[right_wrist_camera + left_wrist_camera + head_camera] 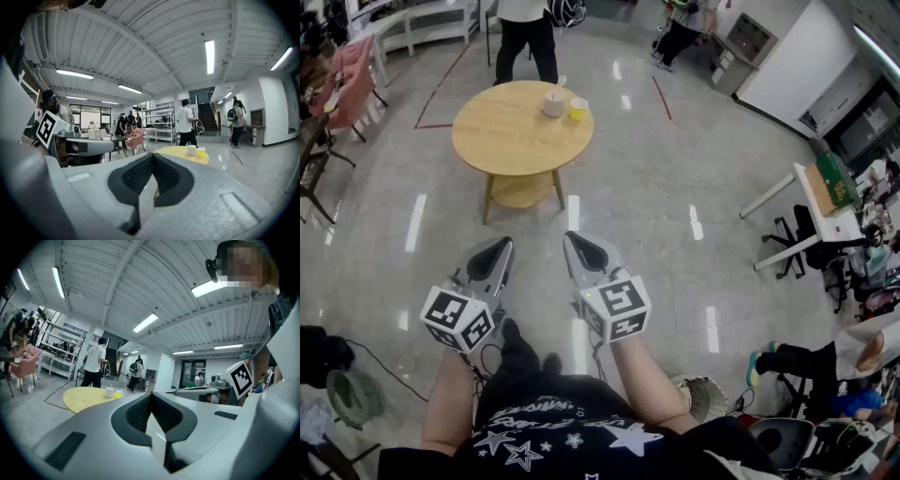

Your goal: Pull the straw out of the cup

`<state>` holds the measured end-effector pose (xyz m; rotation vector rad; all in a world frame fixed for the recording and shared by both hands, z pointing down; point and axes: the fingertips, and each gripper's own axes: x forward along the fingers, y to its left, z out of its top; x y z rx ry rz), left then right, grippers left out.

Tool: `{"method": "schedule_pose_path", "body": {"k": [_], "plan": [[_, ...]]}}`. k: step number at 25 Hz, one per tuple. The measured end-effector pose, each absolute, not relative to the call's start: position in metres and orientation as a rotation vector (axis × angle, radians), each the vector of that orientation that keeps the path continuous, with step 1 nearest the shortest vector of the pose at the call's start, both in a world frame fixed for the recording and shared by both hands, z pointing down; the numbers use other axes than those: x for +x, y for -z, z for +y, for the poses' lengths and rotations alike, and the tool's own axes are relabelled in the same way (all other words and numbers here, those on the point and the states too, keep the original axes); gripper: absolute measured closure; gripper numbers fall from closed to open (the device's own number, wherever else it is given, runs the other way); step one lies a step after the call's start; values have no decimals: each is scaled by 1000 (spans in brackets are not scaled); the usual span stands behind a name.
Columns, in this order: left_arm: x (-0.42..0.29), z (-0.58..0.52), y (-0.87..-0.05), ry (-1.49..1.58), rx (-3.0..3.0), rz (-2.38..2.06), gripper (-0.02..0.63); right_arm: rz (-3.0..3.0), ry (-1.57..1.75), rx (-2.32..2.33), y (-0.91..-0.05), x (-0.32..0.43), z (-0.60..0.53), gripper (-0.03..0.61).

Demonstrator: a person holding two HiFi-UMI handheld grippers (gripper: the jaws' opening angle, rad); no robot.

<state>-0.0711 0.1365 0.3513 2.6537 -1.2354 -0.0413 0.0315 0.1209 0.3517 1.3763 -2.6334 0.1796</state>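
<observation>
A round wooden table stands well ahead of me on the shiny floor. A white cup sits on its far side with a thin straw poking up, and a small yellow cup is next to it. Both grippers are held low, close to my body and far from the table. The left gripper and right gripper are side by side, both shut on nothing. In the left gripper view the left gripper points toward the white cup. In the right gripper view the right gripper points toward the white cup.
A person in dark trousers stands just behind the table. Pink chairs are at the far left. A white desk and office chairs are at the right. A small fan lies on the floor at my left, and red tape lines mark the floor.
</observation>
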Motion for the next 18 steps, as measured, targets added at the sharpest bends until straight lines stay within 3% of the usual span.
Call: {"method": "schedule_pose_path", "body": {"k": [18], "plan": [[-54,134,-368,-6,2650,-1225,607,-2622,-203,1364,-366,45,116,578]]}}
